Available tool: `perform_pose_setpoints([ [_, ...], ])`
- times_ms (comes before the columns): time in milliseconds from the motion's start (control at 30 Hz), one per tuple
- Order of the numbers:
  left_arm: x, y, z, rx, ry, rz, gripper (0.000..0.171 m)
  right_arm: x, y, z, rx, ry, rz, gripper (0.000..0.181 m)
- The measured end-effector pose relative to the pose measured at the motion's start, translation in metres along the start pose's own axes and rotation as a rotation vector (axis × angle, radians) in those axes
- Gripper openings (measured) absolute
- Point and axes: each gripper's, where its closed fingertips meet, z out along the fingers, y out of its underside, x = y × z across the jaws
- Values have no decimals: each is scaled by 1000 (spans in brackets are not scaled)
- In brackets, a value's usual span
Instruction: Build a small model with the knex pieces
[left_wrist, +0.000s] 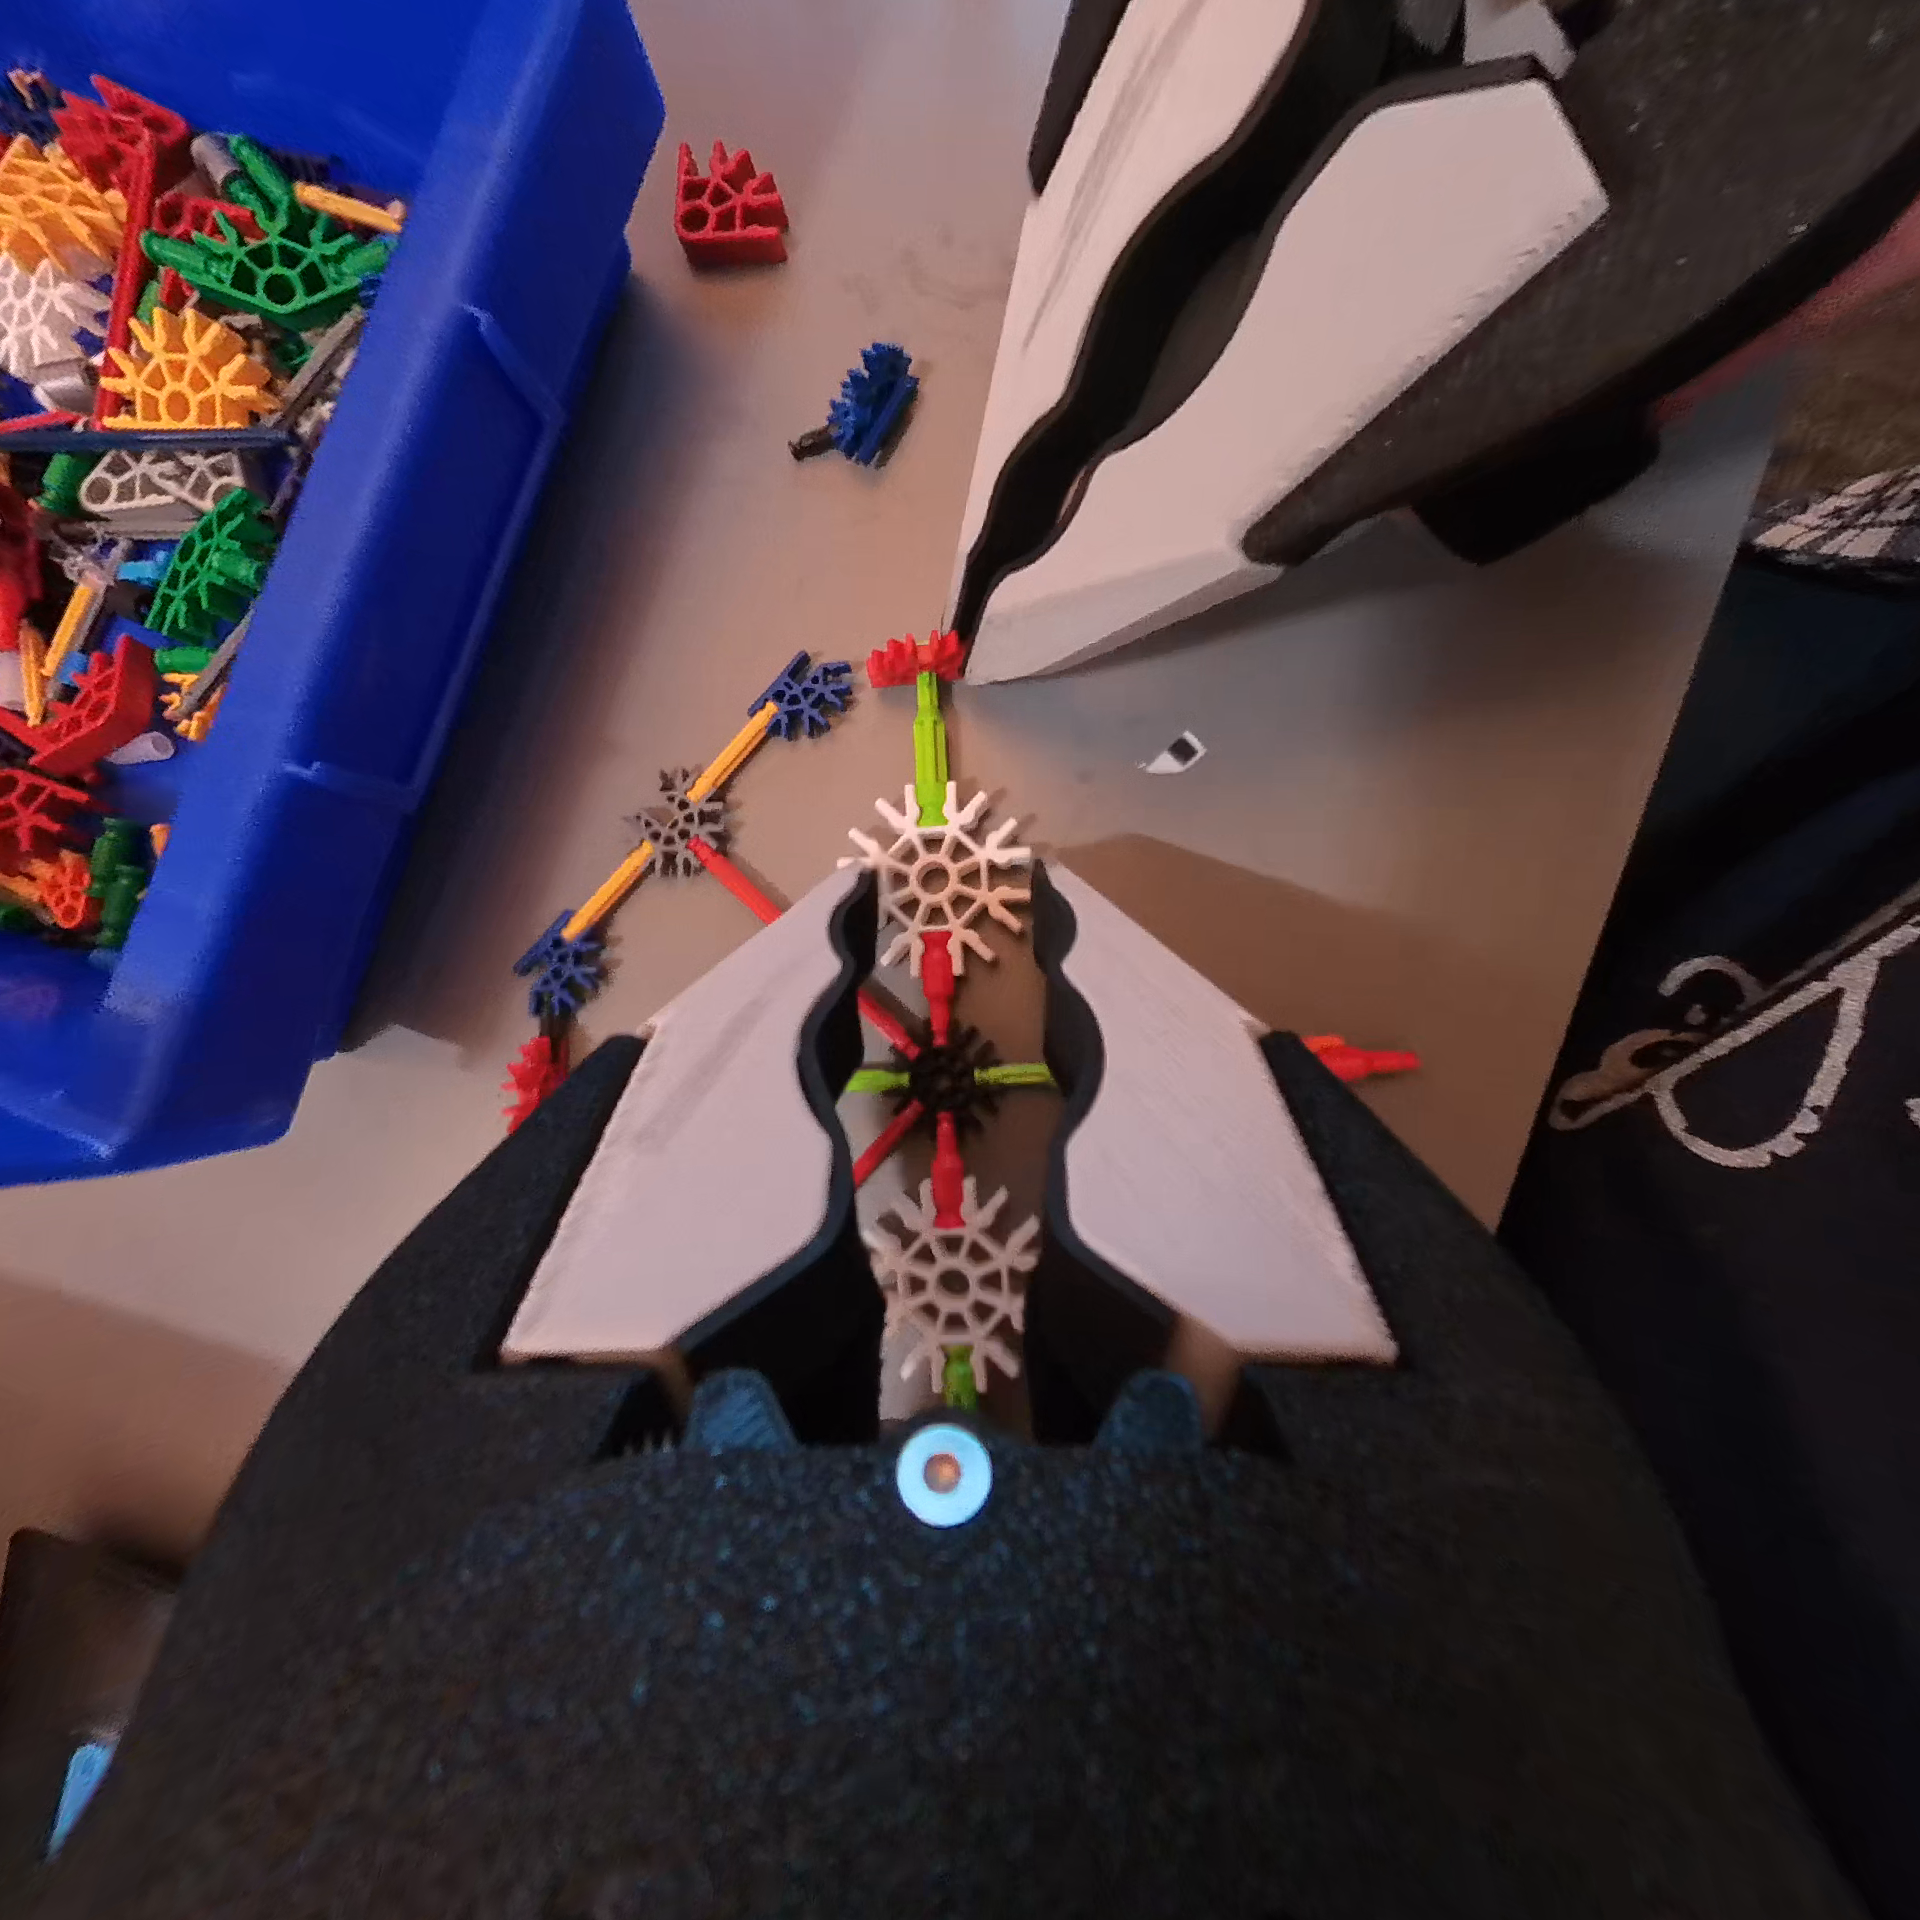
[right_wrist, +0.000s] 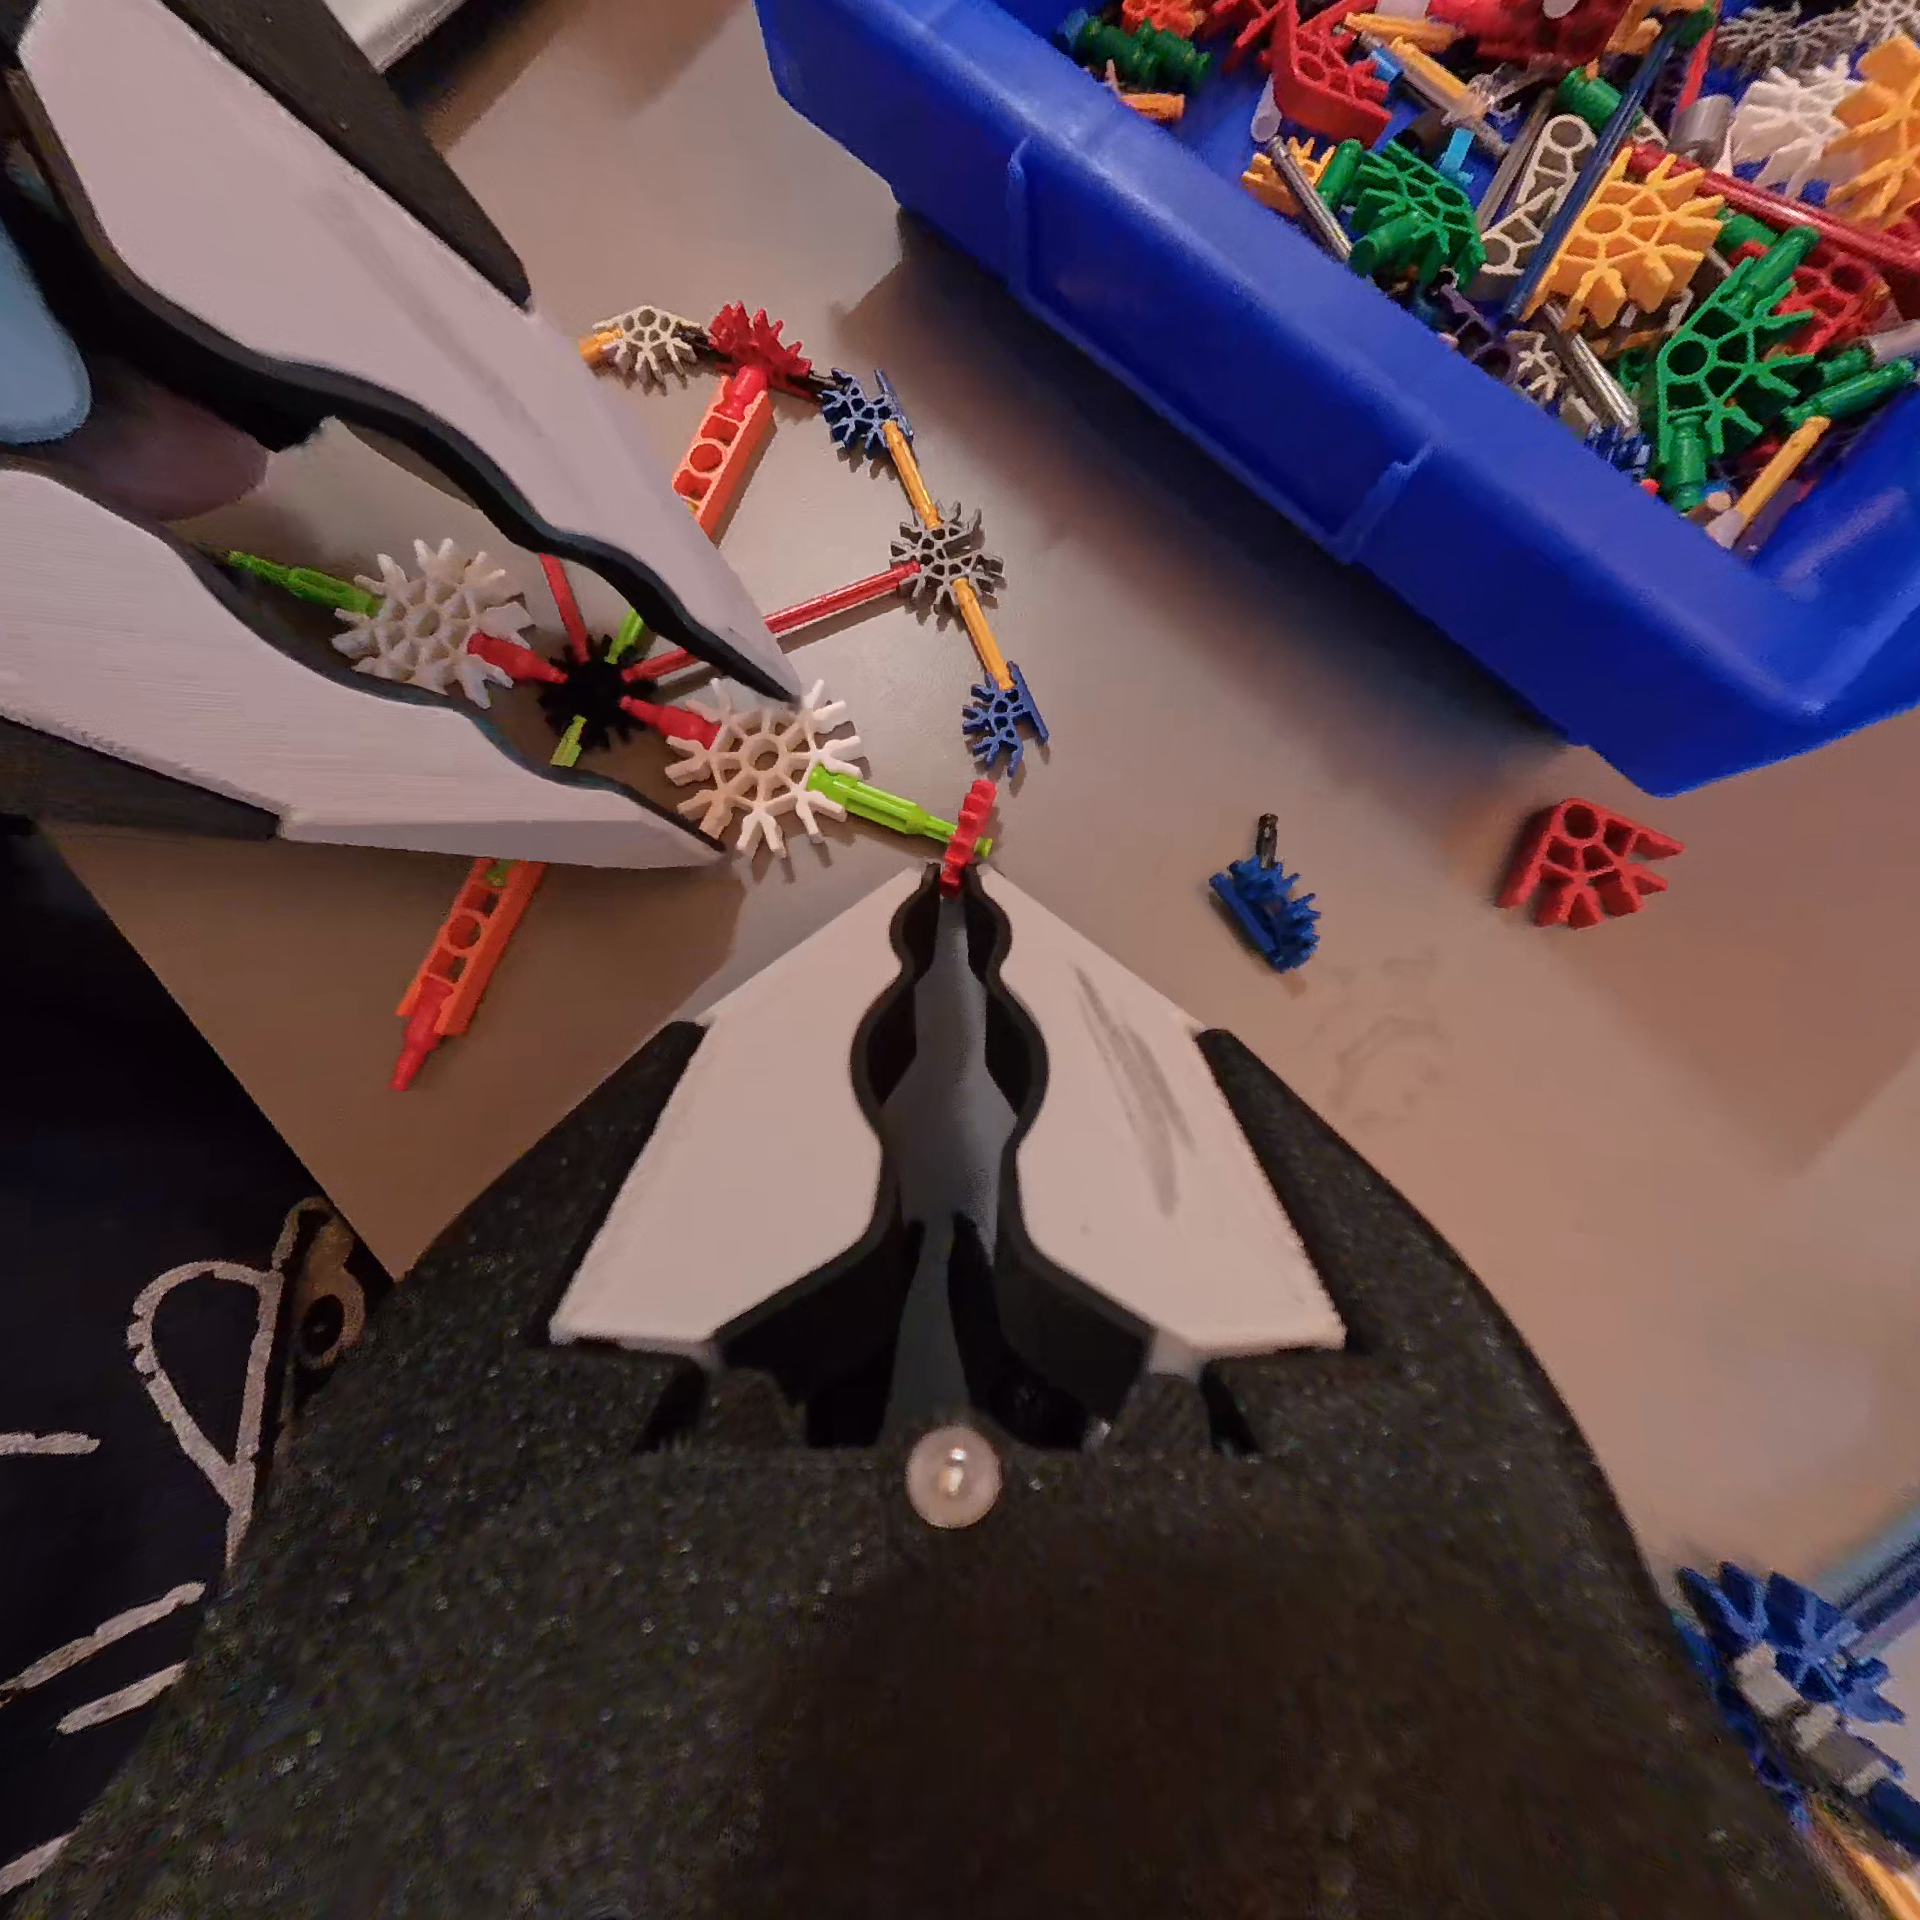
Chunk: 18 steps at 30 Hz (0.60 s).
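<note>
My left gripper (left_wrist: 951, 894) sits low over the toy frame (left_wrist: 935, 1081) on the tan table (left_wrist: 1299, 935), its two fingers spread either side of the white snowflake wheel (left_wrist: 933, 883) at the far end of the spine; the tips touch or all but touch the wheel's edges, and I cannot tell whether they squeeze it. Between those fingers run a red peg, a black hub (left_wrist: 940, 1081) and a second white wheel (left_wrist: 951, 1278) nearer to me. My right gripper (right_wrist: 951, 881) is closed on the small red connector (right_wrist: 966, 821) at the far tip of the green rod (right_wrist: 883, 805) that leaves the first white wheel. I judge the frame light, stiff in each piece but weak at its snap joints, so it would bend or pop apart if lifted by one end. The wheels and hubs look like the better holds, being flat and toothed; the thin rods seem slick and would roll. A side branch of yellow rods with blue and grey connectors runs left toward the blue bin (left_wrist: 436, 644) of loose pieces. Beyond the frame lie a loose red connector (left_wrist: 727, 213) and a blue piece (left_wrist: 868, 405).
</note>
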Motion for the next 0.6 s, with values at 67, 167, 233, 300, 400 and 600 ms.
perform_pose_setpoints([
  [67,-4,1,-7,6,1,-15,34,2,1,0,-3,7,1,3],
  [167,-16,2,-30,53,3,-69,36,1,2,0,-2,-5,2,3],
  [233,-32,9,-48,61,-47,-99,38,1,2,0,1,-4,2,3],
  [300,-45,21,-63,41,-98,-118,41,1,2,0,7,-11,9,3],
  [400,-50,34,-76,23,-116,-138,42,1,2,0,11,-14,9,3],
  [600,-31,40,-75,11,-48,-133,42,2,2,0,14,-19,10,3],
])
